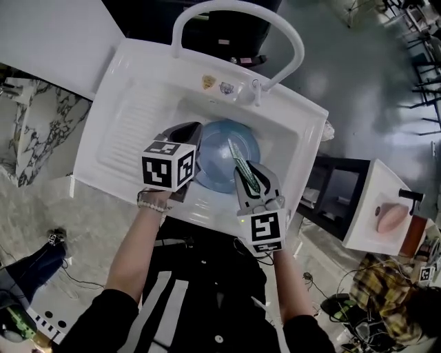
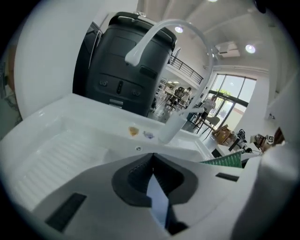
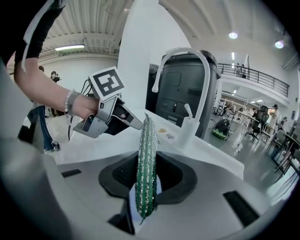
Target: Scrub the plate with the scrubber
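A round blue plate (image 1: 219, 153) lies in the basin of a white sink (image 1: 301, 131). My left gripper (image 1: 194, 141) is shut on the plate's left rim. In the left gripper view the plate (image 2: 157, 199) shows as a thin blue edge pinched between the jaws (image 2: 152, 158). My right gripper (image 1: 251, 176) is shut on a green glittery scrubber (image 1: 242, 164), which stands over the right half of the plate. In the right gripper view the scrubber (image 3: 146, 164) rises edge-on from the shut jaws (image 3: 148, 154), with the left gripper (image 3: 108, 115) beyond it to the left.
A tall white curved faucet (image 1: 238, 14) arches over the basin's far side. A ribbed drainboard (image 1: 131, 134) lies left of the basin. A black bin (image 2: 124, 61) stands behind the sink. A small white stand with a pink object (image 1: 391, 218) is at the right.
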Action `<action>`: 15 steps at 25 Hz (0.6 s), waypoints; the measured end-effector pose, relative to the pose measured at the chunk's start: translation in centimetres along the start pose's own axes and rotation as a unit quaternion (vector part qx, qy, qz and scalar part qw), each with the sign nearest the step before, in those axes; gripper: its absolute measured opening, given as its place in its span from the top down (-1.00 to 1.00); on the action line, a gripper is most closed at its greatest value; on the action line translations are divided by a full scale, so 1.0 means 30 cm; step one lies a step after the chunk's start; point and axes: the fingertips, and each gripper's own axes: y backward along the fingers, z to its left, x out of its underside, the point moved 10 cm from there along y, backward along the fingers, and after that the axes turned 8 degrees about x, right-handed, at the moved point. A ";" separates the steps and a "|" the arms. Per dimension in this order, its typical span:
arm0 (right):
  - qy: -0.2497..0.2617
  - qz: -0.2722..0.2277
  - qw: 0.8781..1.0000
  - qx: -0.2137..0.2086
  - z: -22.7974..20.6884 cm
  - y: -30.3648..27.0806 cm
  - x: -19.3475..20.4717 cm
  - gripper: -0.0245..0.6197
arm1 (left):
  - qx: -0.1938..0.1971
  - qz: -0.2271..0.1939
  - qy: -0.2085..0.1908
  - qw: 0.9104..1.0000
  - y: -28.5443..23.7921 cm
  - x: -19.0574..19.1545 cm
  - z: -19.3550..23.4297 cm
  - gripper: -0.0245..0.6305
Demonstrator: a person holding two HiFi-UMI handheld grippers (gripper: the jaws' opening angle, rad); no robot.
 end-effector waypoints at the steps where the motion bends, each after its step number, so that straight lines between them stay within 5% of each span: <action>1: -0.002 -0.008 1.000 0.005 0.002 0.013 -0.017 0.62 | 0.001 -0.014 -0.005 1.000 0.021 -0.018 -0.020 0.92; 15: -0.031 -0.134 0.988 0.073 -0.054 0.233 -0.282 0.62 | -0.009 -0.143 -0.154 0.978 0.366 -0.199 -0.264 0.93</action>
